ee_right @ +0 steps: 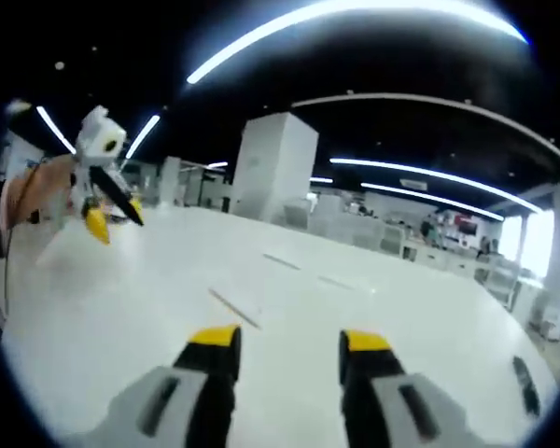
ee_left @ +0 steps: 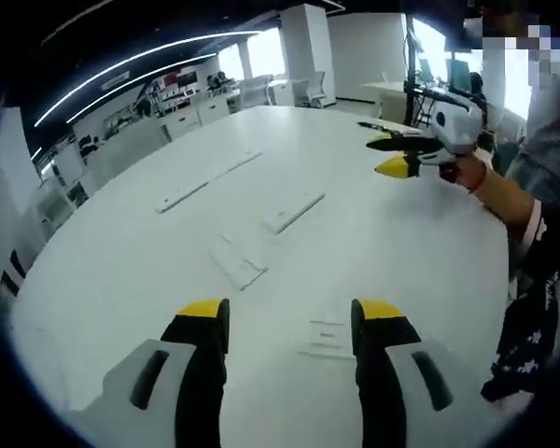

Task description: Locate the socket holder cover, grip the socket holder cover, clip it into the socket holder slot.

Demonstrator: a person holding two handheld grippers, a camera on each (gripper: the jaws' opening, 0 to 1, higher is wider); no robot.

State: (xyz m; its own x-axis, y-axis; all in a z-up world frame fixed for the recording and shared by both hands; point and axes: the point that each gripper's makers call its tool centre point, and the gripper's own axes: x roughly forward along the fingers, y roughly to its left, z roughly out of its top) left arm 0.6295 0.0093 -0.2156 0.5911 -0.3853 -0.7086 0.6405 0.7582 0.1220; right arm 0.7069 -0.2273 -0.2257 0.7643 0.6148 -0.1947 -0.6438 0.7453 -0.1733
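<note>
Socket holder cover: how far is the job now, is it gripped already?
Nothing looks done. The left gripper and right gripper are both open and empty above the white table. White flat parts lie untouched. Locating, gripping and clipping the cover all remain.

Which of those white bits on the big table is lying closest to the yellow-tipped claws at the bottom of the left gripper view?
Start at the big white table, then drop to the left gripper at the bottom. The small flat white piece lies just inside its right-hand jaw. Unlike the long strips farther off, it is short, with faint ridged lines.
</note>
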